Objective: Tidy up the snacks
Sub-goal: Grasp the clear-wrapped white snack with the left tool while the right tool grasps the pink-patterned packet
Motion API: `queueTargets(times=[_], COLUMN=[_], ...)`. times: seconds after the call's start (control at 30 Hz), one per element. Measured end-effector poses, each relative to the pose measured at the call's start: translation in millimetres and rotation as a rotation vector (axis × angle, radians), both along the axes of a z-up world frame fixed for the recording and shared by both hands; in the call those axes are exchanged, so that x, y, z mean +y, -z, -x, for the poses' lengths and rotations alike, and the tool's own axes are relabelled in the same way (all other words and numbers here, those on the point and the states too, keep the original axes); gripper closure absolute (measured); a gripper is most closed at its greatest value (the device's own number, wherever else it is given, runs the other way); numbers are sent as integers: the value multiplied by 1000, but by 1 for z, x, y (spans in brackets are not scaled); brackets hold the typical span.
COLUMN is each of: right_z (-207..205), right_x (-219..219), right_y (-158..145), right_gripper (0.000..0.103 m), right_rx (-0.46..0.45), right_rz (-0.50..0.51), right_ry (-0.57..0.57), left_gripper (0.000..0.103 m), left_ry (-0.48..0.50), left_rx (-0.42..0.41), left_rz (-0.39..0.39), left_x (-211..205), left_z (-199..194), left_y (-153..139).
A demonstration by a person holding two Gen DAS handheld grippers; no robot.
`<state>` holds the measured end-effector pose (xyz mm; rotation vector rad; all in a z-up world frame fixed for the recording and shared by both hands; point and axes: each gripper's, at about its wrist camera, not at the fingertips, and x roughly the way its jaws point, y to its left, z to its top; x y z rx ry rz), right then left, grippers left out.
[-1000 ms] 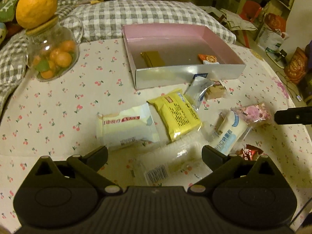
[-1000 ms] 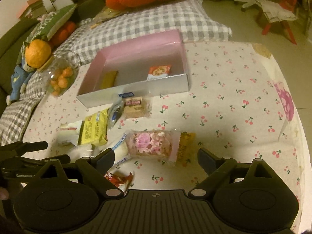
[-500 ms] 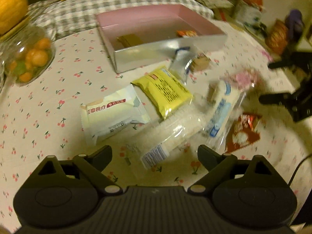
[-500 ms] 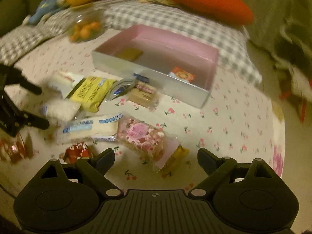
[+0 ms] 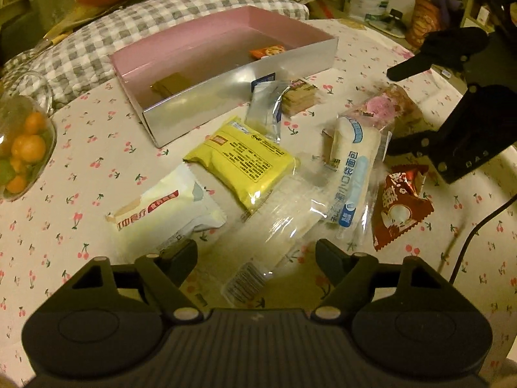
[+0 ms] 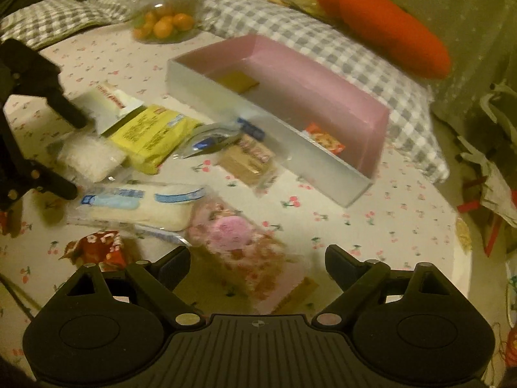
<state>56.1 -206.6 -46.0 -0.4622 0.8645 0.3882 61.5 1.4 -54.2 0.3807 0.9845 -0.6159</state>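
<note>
Several wrapped snacks lie on the cherry-print cloth in front of a pink-lined box (image 5: pixel 303 55) that holds an orange packet (image 5: pixel 266 51) and a brown one (image 5: pixel 169 84). My left gripper (image 5: pixel 257 252) is open over a clear packet (image 5: pixel 281 223). Near it lie a white packet (image 5: pixel 164 207), a yellow packet (image 5: pixel 244 158), a blue-white bread roll (image 5: pixel 353 165) and a red candy pack (image 5: pixel 400 200). My right gripper (image 6: pixel 257 260) is open just above a pink packet (image 6: pixel 239 245). The box also shows in the right wrist view (image 6: pixel 323 168).
A glass jar of small oranges (image 6: pixel 164 19) stands on the cloth's edge. A grey checked cushion (image 6: pixel 323 48) and an orange plush (image 6: pixel 387 29) lie behind the box. A silver packet (image 5: pixel 266 110) and a brown biscuit pack (image 5: pixel 299 97) lie against the box front.
Both grippers have swung round the snack pile and come lower. The left now sits over the clear packet, the right over the pink packet. Both stay open; nothing was picked up.
</note>
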Motion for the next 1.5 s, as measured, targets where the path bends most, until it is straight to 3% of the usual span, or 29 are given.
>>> queueTargets(times=[0.1, 0.3, 0.4, 0.6, 0.67, 0.83, 0.97, 1.0, 1.07, 1.1, 1.5], right_z=[5, 14, 20, 11, 8, 5, 7, 8, 9, 8, -2], right_x=[4, 6, 7, 2, 2, 6, 16, 19, 23, 24, 21], right_y=[-1, -8, -14, -21, -19, -11, -5, -3, 0, 1, 3], right_gripper=[13, 18, 20, 23, 28, 36, 41, 42, 54, 55, 72], right_rx=[24, 106, 110, 60, 48, 29, 24, 25, 36, 47, 127], right_rz=[-31, -99, -117, -157, -148, -102, -75, -66, -69, -78, -167], right_ry=[-48, -116, -141, -69, -51, -44, -68, -77, -89, -88, 13], left_gripper=[36, 37, 38, 39, 43, 48, 59, 66, 69, 72, 78], left_ry=[14, 94, 116, 6, -21, -22, -24, -30, -45, -52, -188], left_rx=[20, 100, 96, 67, 71, 77, 78, 76, 74, 75, 130], left_rz=[12, 32, 29, 67, 70, 24, 23, 22, 23, 24, 105], left_x=[3, 9, 12, 19, 19, 11, 9, 10, 10, 10, 23], left_z=[-1, 7, 11, -2, -6, -9, -8, -8, -8, -9, -17], left_y=[-3, -8, -12, -17, -15, -6, -5, -6, -7, -7, -11])
